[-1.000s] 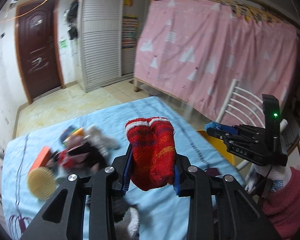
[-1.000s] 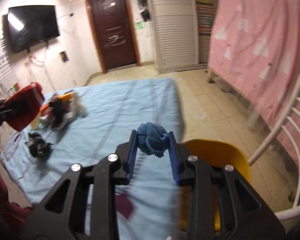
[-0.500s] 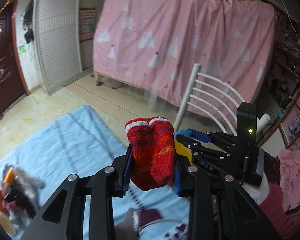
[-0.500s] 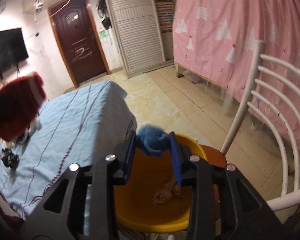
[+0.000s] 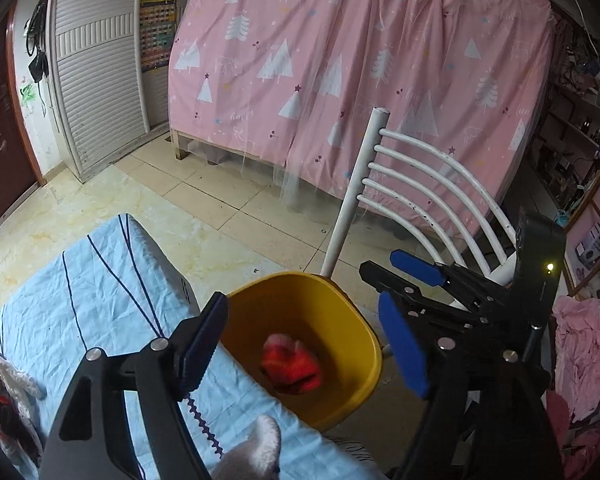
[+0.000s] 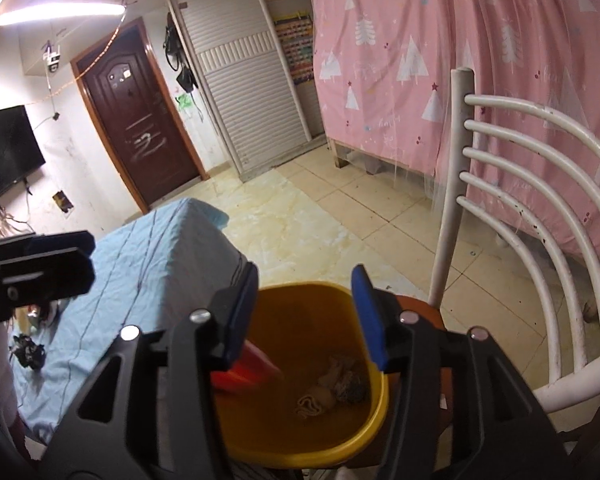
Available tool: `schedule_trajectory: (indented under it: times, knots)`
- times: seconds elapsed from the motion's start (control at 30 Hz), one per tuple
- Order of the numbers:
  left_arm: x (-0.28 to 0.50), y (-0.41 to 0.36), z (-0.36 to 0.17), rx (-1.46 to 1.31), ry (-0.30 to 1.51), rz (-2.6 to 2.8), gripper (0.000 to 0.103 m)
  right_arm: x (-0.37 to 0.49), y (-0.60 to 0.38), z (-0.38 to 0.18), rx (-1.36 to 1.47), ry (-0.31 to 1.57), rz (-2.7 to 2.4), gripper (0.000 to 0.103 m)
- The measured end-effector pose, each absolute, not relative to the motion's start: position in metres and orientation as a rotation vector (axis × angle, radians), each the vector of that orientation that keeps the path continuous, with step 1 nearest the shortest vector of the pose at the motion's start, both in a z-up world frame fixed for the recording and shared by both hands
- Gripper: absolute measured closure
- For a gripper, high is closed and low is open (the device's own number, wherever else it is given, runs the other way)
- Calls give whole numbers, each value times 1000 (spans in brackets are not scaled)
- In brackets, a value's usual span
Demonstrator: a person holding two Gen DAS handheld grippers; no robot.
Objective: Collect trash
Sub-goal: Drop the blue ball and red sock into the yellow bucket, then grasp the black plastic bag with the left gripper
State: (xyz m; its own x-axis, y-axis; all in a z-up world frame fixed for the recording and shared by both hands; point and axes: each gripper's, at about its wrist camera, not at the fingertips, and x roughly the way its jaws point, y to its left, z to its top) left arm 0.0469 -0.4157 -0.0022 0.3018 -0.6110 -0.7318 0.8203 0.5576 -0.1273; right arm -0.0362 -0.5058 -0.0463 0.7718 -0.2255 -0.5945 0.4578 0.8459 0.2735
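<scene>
A yellow tub (image 5: 342, 300) (image 6: 374, 396) stands on a chair seat beside the table. The red knitted sock (image 5: 292, 366) is inside the tub, blurred in the right wrist view (image 6: 246, 370). Pale and grey cloth scraps (image 6: 334, 390) lie on the tub's bottom. My left gripper (image 5: 304, 340) is open and empty above the tub. My right gripper (image 6: 306, 320) is open and empty above the tub; it also shows in the left wrist view (image 5: 400, 280). The blue ball is not visible.
The table under a light blue cloth (image 5: 100, 304) (image 6: 148, 256) lies left of the tub. Several small items (image 5: 4, 392) (image 6: 28, 352) lie at its far left. A white chair back (image 5: 420, 188) (image 6: 520, 216) rises behind the tub. A pink curtain (image 5: 360, 80) hangs beyond.
Both grippers moved from over the table to over the tub and opened. The red sock left my left gripper and is in the tub. The blue ball left my right gripper.
</scene>
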Motion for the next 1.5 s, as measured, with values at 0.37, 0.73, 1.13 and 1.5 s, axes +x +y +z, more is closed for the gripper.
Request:
schedule_trajectory:
  times: [0.37, 0.73, 1.13, 1.5]
  knots:
    - [38, -371, 18, 267, 761, -906, 34, -21, -468, -35, 361, 593, -303, 51]
    - [38, -307, 33, 238, 700, -806, 34, 14, -415, -14, 271, 608, -223, 47]
    - [54, -209, 23, 212, 678, -568, 27, 60, -349, -4, 194, 642, -84, 45]
    - [58, -134, -20, 239, 726, -358, 23, 94, -291, -2, 120, 675, 31, 42]
